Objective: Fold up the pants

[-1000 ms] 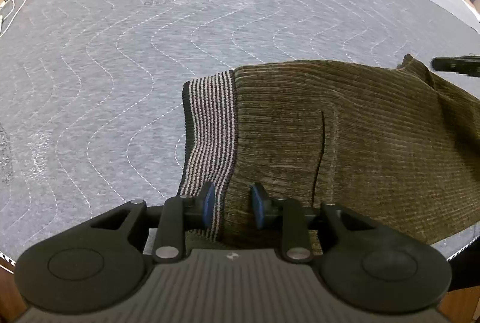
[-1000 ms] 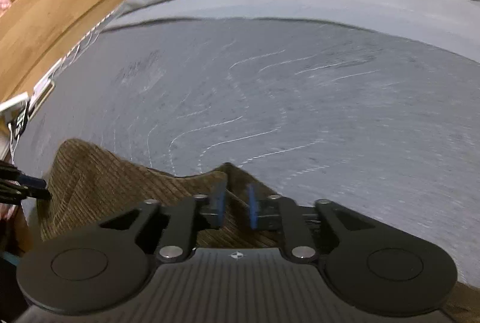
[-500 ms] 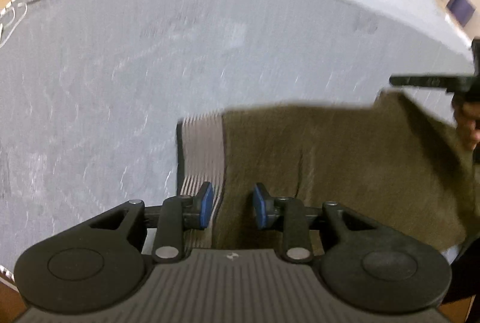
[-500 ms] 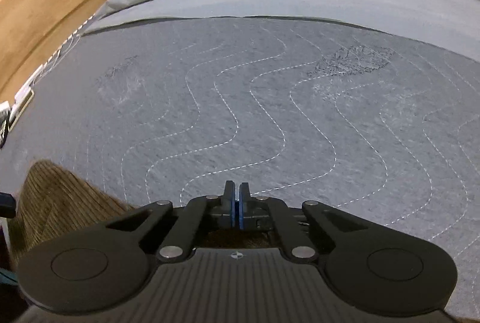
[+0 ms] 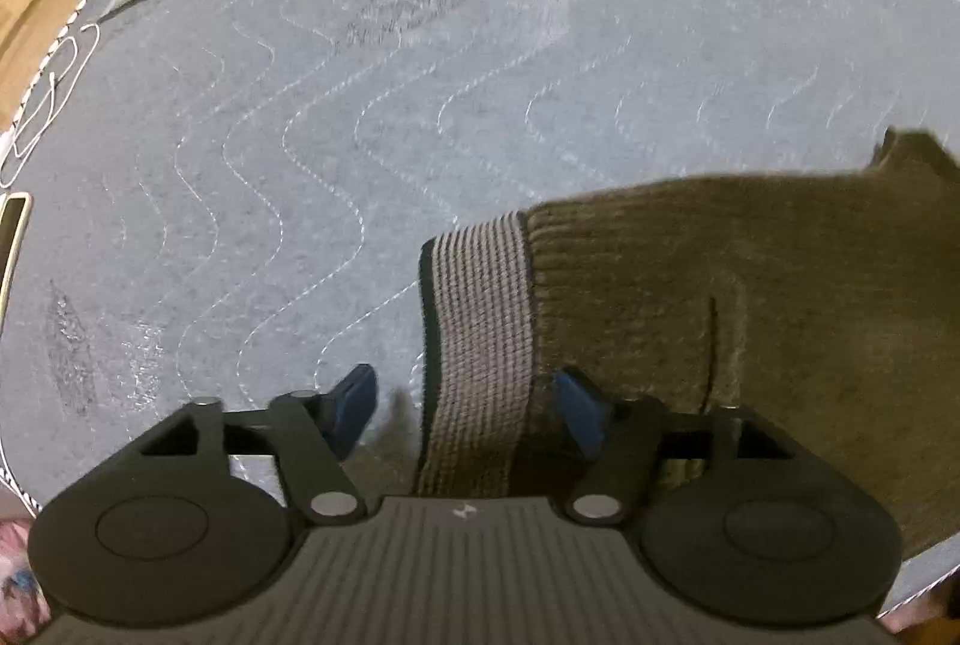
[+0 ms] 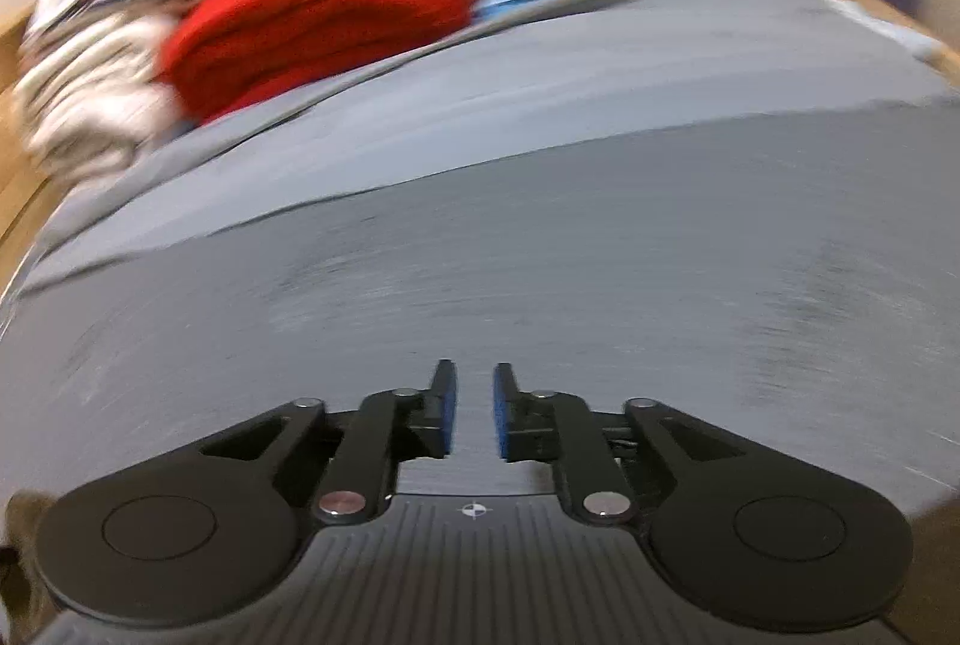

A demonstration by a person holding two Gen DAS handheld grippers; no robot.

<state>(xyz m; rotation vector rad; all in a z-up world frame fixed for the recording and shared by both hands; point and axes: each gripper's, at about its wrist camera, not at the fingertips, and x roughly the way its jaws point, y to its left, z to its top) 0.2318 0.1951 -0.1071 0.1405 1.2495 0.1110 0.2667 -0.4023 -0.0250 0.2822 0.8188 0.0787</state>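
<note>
Opening my left gripper (image 5: 468, 408) jaws astride the pants (image 5: 750, 315) waistband (image 5: 480, 321) on the bed (image 5: 360, 135); pads clear | right gripper (image 6: 474, 414) jaws opening; nothing between

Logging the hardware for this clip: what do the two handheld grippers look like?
Both look alike. The left gripper and right gripper have matte black bodies with ribbed top plates, a small white mark at the centre, round discs at each side, silver pivot pins on black linkage arms, and blue pads lining the jaws. No cables, sleeves or hands are visible.
</note>
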